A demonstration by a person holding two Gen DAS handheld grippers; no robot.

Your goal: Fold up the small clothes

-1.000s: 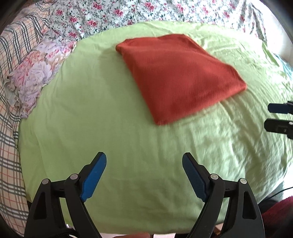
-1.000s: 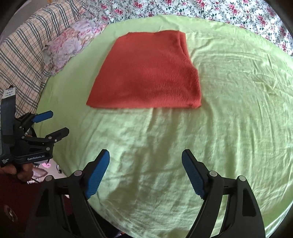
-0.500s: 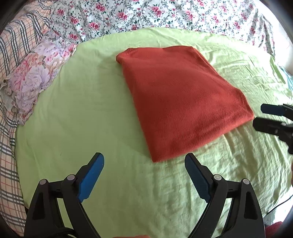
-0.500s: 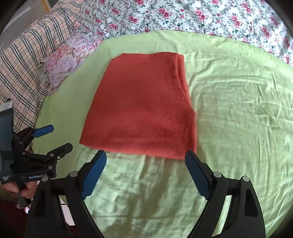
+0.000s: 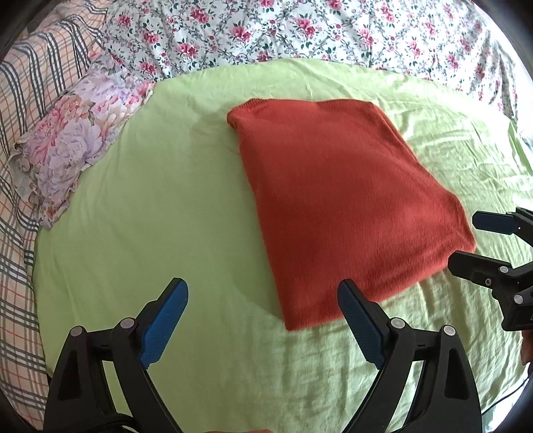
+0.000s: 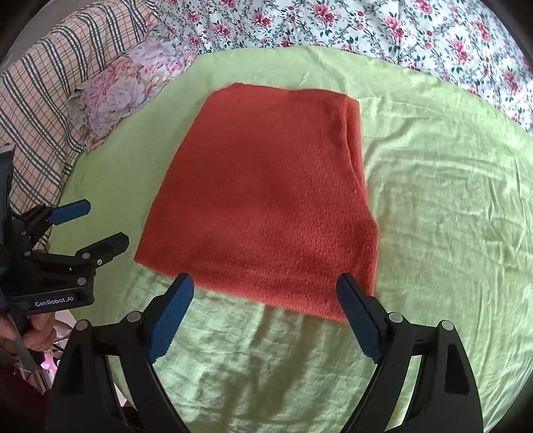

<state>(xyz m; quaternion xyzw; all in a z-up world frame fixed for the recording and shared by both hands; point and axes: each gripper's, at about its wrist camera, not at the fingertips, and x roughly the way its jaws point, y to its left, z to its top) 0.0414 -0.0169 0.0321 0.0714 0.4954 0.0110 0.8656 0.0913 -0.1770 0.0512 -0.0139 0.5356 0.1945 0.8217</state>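
So I've got a rust-red knit top [image 5: 336, 200] lying flat on a lime green sheet [image 5: 160, 206], folded into a rough rectangle. It sits about in the middle of the sheet, and from my right-side camera you can see a thicker doubled-over edge running down its right side. The fabric is a bit fuzzy in the shot, so I can't make out sleeves or a collar.

My left tongs [image 5: 263, 319] are spread wide with nothing between them, blue pads [image 5: 163, 319] facing each other. They hang over the bare sheet just off the near left corner of the top, with the right-hand pad overlapping that corner's edge in the view. I can't tell if it actually touches.

My right tongs [image 6: 265, 316] are also spread wide and holding nothing. They're lined up at the near edge of the top, and the hem runs between the two pads in the view. Touching or just above it, no idea from here.

Each set of tongs shows up in the other one's camera, off to the side of the top and clearly spread apart.

Around the sheet there's a floral bedspread [image 5: 333, 30] at the far end, a plaid blanket [image 5: 20, 100] on the left, and a pillow [image 5: 73, 146] with big purple flowers between them.
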